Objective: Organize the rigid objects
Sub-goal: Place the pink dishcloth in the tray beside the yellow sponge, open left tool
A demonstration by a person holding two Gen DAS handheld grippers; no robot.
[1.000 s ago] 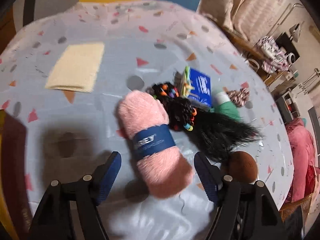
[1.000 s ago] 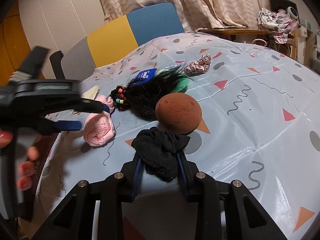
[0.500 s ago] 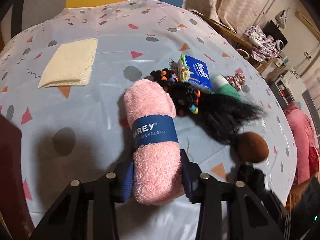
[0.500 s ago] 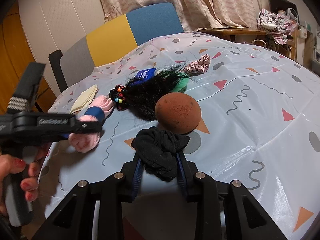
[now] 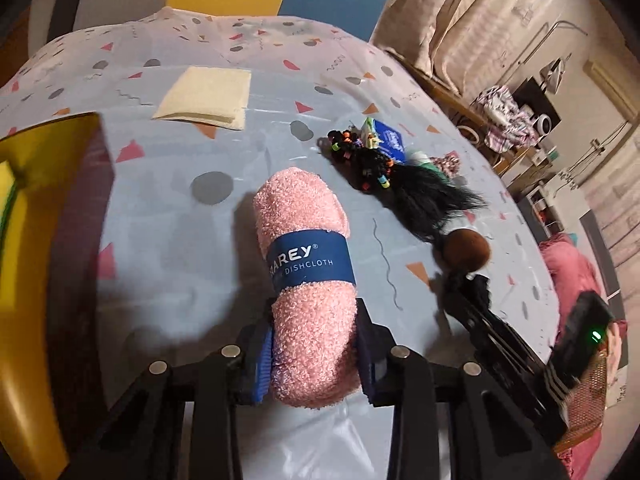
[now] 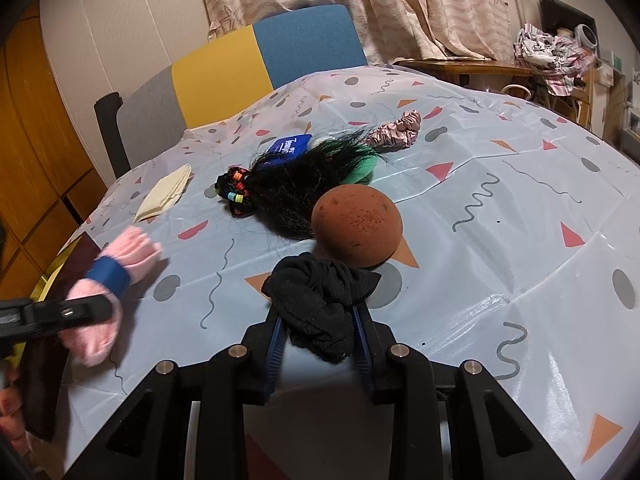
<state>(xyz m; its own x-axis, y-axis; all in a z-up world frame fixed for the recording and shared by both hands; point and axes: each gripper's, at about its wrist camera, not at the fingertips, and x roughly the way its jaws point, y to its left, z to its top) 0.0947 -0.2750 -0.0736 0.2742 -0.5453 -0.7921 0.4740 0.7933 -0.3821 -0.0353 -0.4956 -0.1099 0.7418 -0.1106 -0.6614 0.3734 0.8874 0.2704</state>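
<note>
Left hand-held gripper (image 5: 314, 354): pinching the near end of a rolled pink dishcloth (image 5: 308, 280), blue paper band around its middle, far end pointing out over the tabletop (image 5: 168, 240); seen from the right wrist view, the roll (image 6: 116, 280) being carried low at the left edge of the tabletop (image 6: 500, 200), beside a gold-rimmed object (image 5: 36, 216) of unclear kind. Right hand-held gripper (image 6: 320, 344): pressing both fingers onto a crumpled black cloth item (image 6: 320, 304), bunching up between them and hanging just in front of a brown ball (image 6: 356, 224). Brown ball: resting on the patterned blue-grey cover, touching or nearly touching the tips of a black hairpiece (image 6: 288, 184). Black hairpiece: lying across the middle of the tabletop, coloured beads clustering at its left end, strands spreading over a green item (image 6: 362, 168). Blue packet (image 6: 290, 146): lying just behind the hairpiece, partly covered by it. Pink satin scrunchie (image 6: 396, 130): lying just beyond the green item, further right. Folded cream cloth (image 5: 204, 98): lying flat and well apart from the cluster, toward the far left of the tabletop. Chair with yellow and blue back (image 6: 264, 56): standing at the far edge, curtains (image 6: 360, 0) hanging behind
</note>
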